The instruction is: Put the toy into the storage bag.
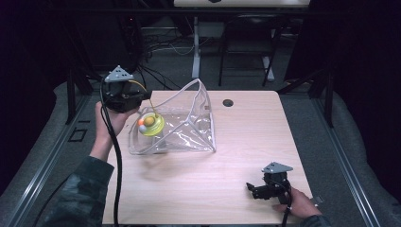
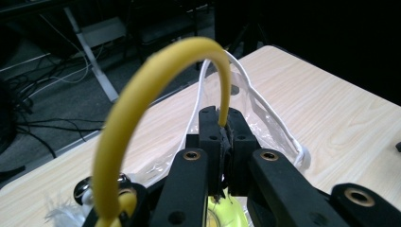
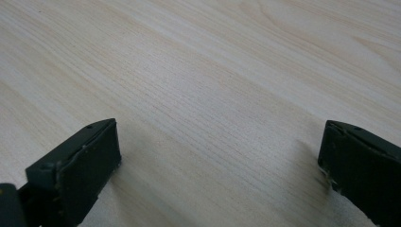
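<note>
A person seated at a light wooden table [image 1: 227,165] works with 2 handheld grippers. The left gripper [image 1: 137,101], held in the person's left hand [image 1: 109,124] at the table's far-left corner, is clenched on a thin yellow cord [image 1: 150,104]; the left gripper view shows its jaws pressed together with the yellow cord [image 2: 156,90] pinched between them, the cord arching up and back over the gripper in a loop. From the high view, the cord runs down from the gripper to a small yellow-green toy [image 1: 151,124] carrying 1 orange and 1 yellowish ball, which hangs or rests at the left end of a clear plastic bag [image 1: 189,127]; whether the toy touches the bag's floor cannot be told. The bag, edged with a white trim [image 2: 265,104], lies on the table just beside the left gripper, its mouth standing open and facing the far-left corner. A small dark round hole [image 1: 228,102] in the tabletop sits just beyond the bag, toward the far edge.

The right gripper [image 1: 257,189], held in the person's right hand [image 1: 298,204], rests low over the table's near-right corner, well apart from the bag. In the right gripper view its jaws stand wide apart with bare wood grain between them, grasping nothing.
</note>
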Demonstrator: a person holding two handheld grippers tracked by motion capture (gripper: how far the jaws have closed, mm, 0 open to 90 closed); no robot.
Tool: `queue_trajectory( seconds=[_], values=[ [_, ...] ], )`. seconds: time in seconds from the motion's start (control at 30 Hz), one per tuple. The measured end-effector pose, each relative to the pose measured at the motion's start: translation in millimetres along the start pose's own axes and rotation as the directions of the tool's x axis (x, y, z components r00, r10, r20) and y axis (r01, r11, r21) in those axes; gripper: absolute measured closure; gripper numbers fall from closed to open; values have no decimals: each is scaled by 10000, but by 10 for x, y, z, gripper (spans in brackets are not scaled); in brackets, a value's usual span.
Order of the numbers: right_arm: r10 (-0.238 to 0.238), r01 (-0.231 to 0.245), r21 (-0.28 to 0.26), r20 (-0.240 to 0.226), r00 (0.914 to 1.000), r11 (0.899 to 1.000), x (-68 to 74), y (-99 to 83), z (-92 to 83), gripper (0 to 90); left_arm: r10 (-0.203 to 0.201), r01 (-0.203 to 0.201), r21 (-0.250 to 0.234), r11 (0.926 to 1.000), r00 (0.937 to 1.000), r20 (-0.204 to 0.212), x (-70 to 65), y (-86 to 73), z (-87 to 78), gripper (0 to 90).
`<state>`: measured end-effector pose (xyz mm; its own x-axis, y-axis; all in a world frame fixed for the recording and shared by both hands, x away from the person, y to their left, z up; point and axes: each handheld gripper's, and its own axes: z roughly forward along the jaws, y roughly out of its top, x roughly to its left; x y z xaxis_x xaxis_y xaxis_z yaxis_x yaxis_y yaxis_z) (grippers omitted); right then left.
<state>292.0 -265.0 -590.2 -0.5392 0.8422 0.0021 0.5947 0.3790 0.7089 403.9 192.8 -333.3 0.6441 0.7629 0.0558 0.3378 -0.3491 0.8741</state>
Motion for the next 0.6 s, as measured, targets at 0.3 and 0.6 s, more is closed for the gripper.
queue_trajectory(
  seconds=[0.3, 0.6],
  values=[
    [-11, 11, 8, -11, 10000, 10000, -1, 0, 0, 0, -35, 31, 97, 9999, 9992, 408, -35, -57, 187, 882],
    [-12, 12, 14, -13, 10000, 10000, -1, 0, 0, 0, -151, 124, 426, 9990, 9977, 655, -86, -113, 386, 882]
  ],
)
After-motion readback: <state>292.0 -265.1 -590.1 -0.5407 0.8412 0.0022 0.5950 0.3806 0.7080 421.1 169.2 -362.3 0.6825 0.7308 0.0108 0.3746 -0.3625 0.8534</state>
